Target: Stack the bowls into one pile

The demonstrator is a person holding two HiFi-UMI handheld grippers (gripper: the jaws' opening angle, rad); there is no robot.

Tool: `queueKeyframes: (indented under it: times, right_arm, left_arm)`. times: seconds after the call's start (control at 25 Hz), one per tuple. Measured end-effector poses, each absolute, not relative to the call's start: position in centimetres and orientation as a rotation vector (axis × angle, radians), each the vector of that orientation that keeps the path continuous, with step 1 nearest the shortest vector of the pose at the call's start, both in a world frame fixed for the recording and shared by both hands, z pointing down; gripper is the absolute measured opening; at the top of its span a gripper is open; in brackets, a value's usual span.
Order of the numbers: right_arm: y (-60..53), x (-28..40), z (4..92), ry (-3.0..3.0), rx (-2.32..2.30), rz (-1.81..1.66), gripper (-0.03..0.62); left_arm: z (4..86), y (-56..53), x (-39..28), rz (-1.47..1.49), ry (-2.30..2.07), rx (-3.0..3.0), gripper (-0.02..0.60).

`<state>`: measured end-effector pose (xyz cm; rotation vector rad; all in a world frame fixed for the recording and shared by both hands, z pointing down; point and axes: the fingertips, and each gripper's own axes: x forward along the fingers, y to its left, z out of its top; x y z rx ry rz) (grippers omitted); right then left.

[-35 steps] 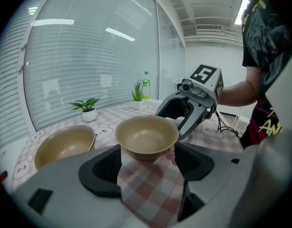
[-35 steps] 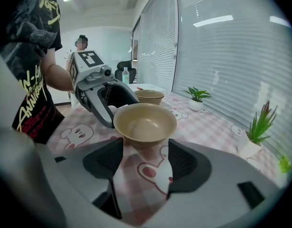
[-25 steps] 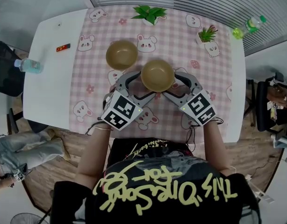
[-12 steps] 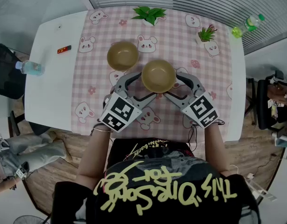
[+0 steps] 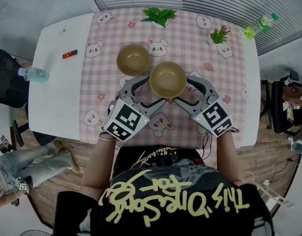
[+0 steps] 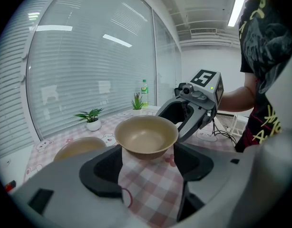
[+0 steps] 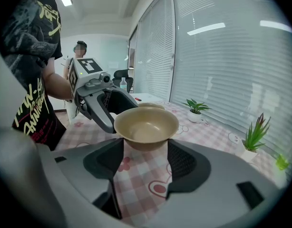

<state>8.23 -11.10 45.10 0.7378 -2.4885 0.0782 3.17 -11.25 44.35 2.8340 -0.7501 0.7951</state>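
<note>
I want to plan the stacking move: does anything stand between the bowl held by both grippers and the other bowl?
Nothing visible does. The held bowl is gripped by the left gripper and right gripper; only tablecloth lies between it and the other bowl.

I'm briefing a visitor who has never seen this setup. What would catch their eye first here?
A tan bowl clasped from both sides by the left tool and right tool, at the middle of the head view. Just beyond it to the left, a second bowl of the same colour sits on the pink checked tablecloth.
</note>
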Motion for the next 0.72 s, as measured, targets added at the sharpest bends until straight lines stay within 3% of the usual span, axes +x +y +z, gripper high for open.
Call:
queueKeyframes:
  times: [0.72]
  right_arm:
    - [-11.8,5.5,42.0,-2.511,0.784,0.031,0.293]
  left_arm:
    - [41.5,-12.0,0.5,0.732,-0.743,2.877,0.338]
